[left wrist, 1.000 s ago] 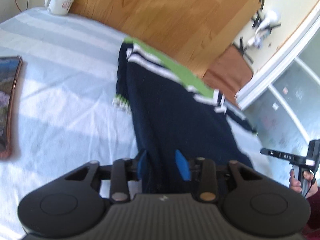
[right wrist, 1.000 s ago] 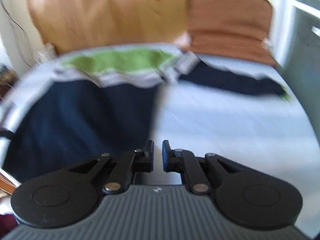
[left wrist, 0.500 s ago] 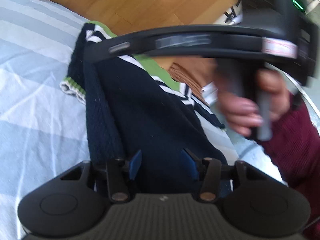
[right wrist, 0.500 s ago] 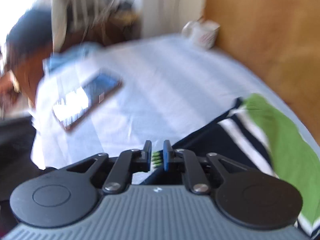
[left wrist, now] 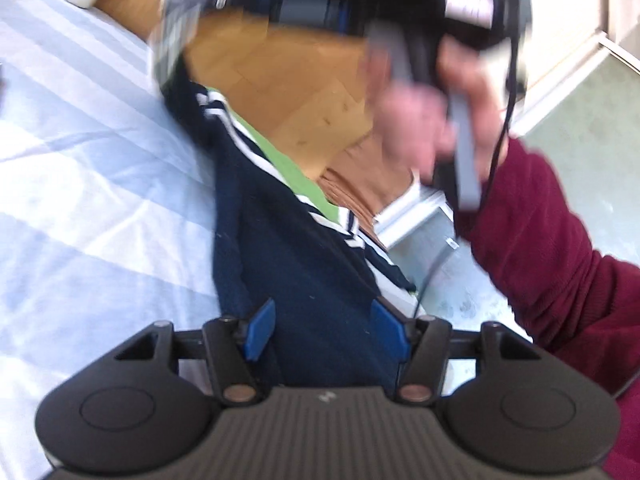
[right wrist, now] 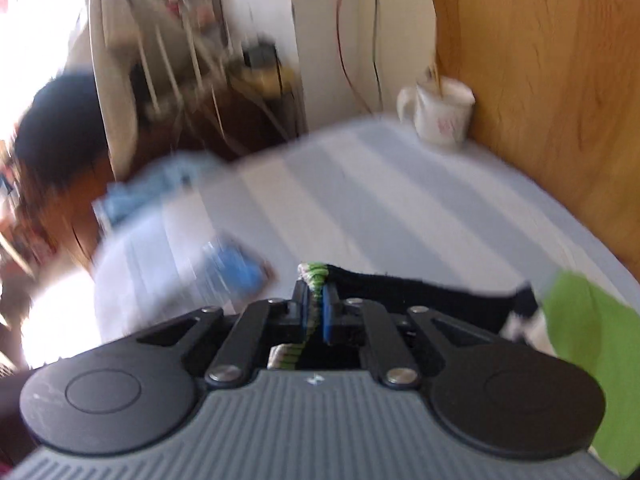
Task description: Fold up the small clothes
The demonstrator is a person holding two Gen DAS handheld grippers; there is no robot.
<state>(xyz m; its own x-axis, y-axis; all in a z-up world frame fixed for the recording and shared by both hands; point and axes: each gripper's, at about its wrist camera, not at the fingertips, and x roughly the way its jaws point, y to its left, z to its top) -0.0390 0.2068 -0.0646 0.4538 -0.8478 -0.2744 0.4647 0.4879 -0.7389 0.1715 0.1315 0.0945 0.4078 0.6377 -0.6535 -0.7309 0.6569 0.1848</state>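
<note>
A navy sweater (left wrist: pixel 304 264) with white stripes and a green band lies on the pale striped bed sheet (left wrist: pixel 80 160). My left gripper (left wrist: pixel 325 330) sits low over its near edge. The jaws are opening, with navy cloth lying between the blue pads (left wrist: pixel 260 328) and no pressure on it. My right gripper (right wrist: pixel 316 312) is closing, and its pads pinch the green-and-white sleeve cuff (right wrist: pixel 314 272). The dark sleeve (right wrist: pixel 420 292) trails off to the right toward the green band (right wrist: pixel 576 320). In the left wrist view a hand (left wrist: pixel 420 128) in a maroon sleeve holds that gripper above the sweater.
A white mug (right wrist: pixel 440 116) stands in the far corner of the bed against a wooden panel (right wrist: pixel 540 80). A blurred phone (right wrist: pixel 236 268) lies on the sheet to the left of the cuff. Clutter and cables lie beyond the bed's left edge.
The right gripper has swung from the sweater's right side across to its left and shut on the sleeve cuff. The left jaws have spread wider over the near edge.
</note>
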